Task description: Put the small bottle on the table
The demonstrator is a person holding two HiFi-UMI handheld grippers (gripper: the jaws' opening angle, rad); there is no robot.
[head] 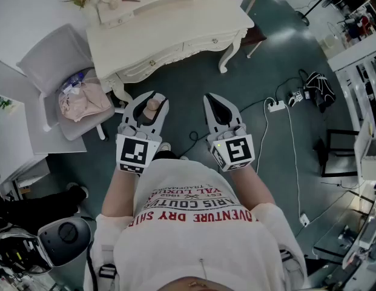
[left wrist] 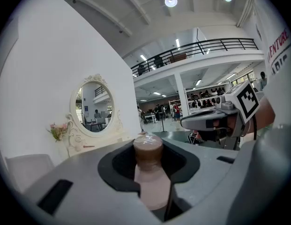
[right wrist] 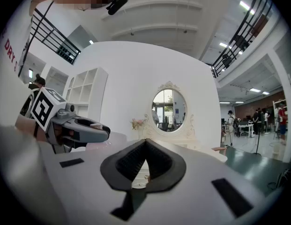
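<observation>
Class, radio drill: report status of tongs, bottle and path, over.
Left tongs shut on small bottle. Right tongs shut, empty. Bottle not yet on table. Nothing seen between.

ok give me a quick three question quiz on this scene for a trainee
1. True or false: the small bottle already stands on the white table.
2. What is between the jaws of the right gripper? A: a bottle. B: a flower. C: nothing.
3. Which gripper grips the small bottle?

Key:
1. False. The bottle is clamped in a gripper and is not on the table.
2. C. Its jaws are together with nothing between them.
3. The left gripper. The bottle stands upright between its jaws.
</observation>
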